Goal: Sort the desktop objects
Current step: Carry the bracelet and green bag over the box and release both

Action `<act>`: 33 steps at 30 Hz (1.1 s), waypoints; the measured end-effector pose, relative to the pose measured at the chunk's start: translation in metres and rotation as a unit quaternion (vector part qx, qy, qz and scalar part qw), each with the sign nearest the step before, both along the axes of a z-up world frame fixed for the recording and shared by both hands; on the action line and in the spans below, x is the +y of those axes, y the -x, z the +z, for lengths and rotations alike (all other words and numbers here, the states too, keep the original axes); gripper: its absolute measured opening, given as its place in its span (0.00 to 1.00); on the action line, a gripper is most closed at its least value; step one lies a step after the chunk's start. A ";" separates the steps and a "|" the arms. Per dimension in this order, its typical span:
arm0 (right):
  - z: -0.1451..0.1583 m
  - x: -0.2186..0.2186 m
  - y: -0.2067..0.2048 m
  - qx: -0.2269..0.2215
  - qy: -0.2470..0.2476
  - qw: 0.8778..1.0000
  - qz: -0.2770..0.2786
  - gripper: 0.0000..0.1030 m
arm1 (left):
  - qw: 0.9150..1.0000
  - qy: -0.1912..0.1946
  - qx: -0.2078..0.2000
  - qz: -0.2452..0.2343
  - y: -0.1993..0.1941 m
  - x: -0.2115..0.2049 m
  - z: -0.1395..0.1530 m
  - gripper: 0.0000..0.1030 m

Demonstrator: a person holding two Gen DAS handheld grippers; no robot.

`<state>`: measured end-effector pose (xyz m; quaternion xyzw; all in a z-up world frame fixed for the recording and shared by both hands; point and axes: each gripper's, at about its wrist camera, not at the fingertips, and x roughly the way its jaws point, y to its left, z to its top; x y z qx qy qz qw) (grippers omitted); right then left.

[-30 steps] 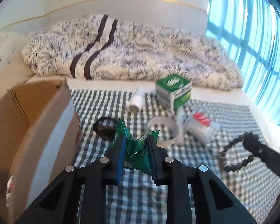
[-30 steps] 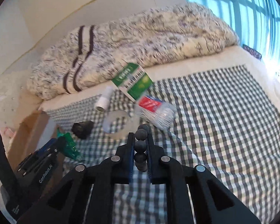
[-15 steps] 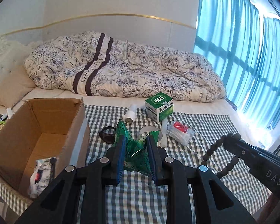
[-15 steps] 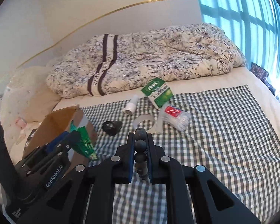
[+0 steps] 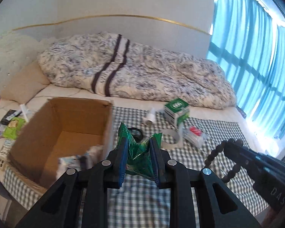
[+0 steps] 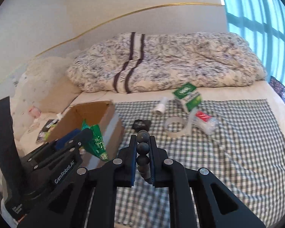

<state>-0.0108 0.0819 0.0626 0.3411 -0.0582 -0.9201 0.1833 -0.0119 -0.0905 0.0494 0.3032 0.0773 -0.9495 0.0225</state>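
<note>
Green packet (image 5: 138,152) pinched in left jaws | bead string (image 6: 143,155) pinched in right | carry both over cardboard box (image 5: 66,121), then release

Your right gripper (image 6: 142,153) is clamped on a string of dark beads (image 6: 143,148), held above the checked cloth (image 6: 237,152). To its left, your left gripper (image 6: 85,133) pinches a green packet (image 6: 96,138) beside the open cardboard box (image 6: 96,117). Farther back on the cloth lie a black clip (image 6: 141,124), a tape roll (image 6: 175,127), a white bottle (image 6: 161,106), a green-and-white carton (image 6: 189,96) and a clear bag with a red label (image 6: 205,120).
</note>
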 end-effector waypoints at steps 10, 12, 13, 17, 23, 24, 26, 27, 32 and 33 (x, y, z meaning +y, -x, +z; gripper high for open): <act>0.015 -0.108 0.009 0.008 0.002 0.994 0.105 0.10 | 0.997 -0.006 0.003 0.071 -0.011 -0.094 0.008 0.23; 0.008 -0.127 0.013 -0.007 0.008 0.992 0.123 0.10 | 0.997 -0.010 -0.003 0.081 -0.011 -0.108 0.003 0.23; 0.004 -0.135 0.015 -0.013 0.007 0.991 0.131 0.10 | 0.996 -0.011 -0.007 0.086 -0.011 -0.115 -0.001 0.23; -0.012 -0.160 0.022 -0.034 -0.005 0.989 0.147 0.10 | 0.994 -0.023 -0.023 0.101 -0.009 -0.139 -0.018 0.23; -0.033 -0.180 0.036 -0.056 -0.019 0.988 0.145 0.11 | 0.993 -0.042 -0.044 0.105 0.002 -0.158 -0.041 0.28; -0.036 -0.182 0.038 -0.059 -0.019 0.988 0.141 0.11 | 0.992 -0.049 -0.046 0.104 0.004 -0.161 -0.044 0.46; -0.040 -0.182 0.044 -0.065 -0.010 0.988 0.141 0.13 | 0.990 -0.067 -0.049 0.110 0.006 -0.168 -0.048 0.82; -0.041 -0.181 0.046 -0.068 -0.004 0.988 0.139 0.24 | 0.989 -0.068 -0.046 0.120 0.005 -0.170 -0.049 0.84; -0.039 -0.171 0.050 -0.053 0.008 0.993 0.105 0.70 | 0.987 -0.071 -0.048 0.138 0.006 -0.180 -0.054 0.84; -0.039 -0.170 0.051 -0.054 0.011 0.993 0.105 0.70 | 0.987 -0.070 -0.047 0.139 0.006 -0.179 -0.055 0.84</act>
